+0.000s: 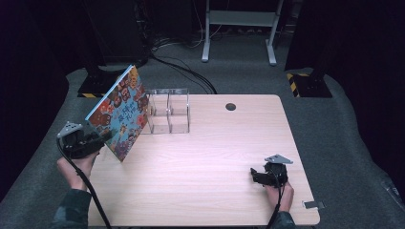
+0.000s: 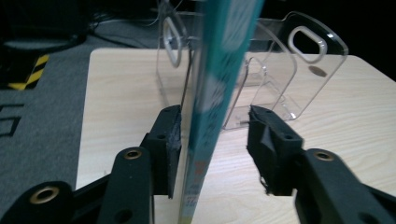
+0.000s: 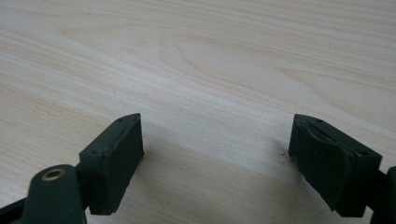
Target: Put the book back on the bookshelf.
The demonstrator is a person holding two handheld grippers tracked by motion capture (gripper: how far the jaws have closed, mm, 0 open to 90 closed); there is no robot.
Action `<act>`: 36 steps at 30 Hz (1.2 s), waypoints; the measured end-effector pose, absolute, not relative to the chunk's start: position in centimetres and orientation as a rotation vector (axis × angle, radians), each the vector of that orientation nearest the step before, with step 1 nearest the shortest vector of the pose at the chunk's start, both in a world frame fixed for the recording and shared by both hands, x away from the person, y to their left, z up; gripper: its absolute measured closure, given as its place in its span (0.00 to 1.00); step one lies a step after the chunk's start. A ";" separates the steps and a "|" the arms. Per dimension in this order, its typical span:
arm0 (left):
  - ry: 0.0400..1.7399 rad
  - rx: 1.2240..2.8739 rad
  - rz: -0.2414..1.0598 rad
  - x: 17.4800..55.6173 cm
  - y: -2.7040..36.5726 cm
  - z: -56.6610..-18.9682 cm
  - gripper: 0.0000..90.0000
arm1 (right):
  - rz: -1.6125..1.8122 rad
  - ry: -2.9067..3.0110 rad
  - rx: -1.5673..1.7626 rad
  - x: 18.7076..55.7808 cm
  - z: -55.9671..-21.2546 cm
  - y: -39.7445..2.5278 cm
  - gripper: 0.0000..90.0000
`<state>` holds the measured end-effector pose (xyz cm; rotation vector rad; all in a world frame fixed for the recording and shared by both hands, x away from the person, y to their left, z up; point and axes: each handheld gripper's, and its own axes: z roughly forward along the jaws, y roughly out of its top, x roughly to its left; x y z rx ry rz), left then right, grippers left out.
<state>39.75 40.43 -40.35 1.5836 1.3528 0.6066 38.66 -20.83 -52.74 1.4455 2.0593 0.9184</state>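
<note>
High view: the left gripper [image 1: 98, 139], held in the person's left hand [image 1: 76, 168] at the near-left edge of the table [image 1: 219, 162], meets the lower edge of a colourful picture book [image 1: 119, 112], which stands tilted on its lower corner and leans up and away from the tool; the jaws themselves are too dark and small here to read. Directly beyond the book, on the side away from the gripper, stands a clear acrylic organizer [image 1: 168, 112], its near-left part hidden by the cover. The right gripper [image 1: 255, 175] rests low over bare wood at the near-right of the table, well apart from book and organizer, with the right hand [image 1: 282, 195] partly cut off by the frame's lower edge. Left gripper view: the book's teal spine [image 2: 215, 107] rises edge-on between the two black jaws, its top cut off by the frame and its print blurred. The left-side jaw lies against or just beside the cover, while the right-side jaw stands clear of the spine with a visible gap, so the tool is spread around the book rather than pinching it. The organizer [image 2: 289, 70] shows ahead of the jaws, partly hidden behind the book. Right gripper view: both jaws are spread wide over bare wood grain [image 3: 210, 60], with nothing between them.
</note>
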 end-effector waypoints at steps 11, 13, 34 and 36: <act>1.436 1.561 0.585 40.2 39.4 -43.2 0.63 | 0.919 2.061 1.444 38.7 -52.7 -20.8 0.19; 1.442 1.553 0.579 40.4 39.3 -43.9 0.64 | 0.919 2.062 1.444 38.7 -52.7 -20.8 0.19; 1.483 1.461 0.433 40.7 38.8 -44.9 0.79 | 0.919 2.061 1.444 38.6 -52.7 -20.8 0.20; 1.483 1.455 0.420 40.7 38.8 -44.9 0.79 | 0.920 2.061 1.444 38.6 -52.7 -20.8 0.20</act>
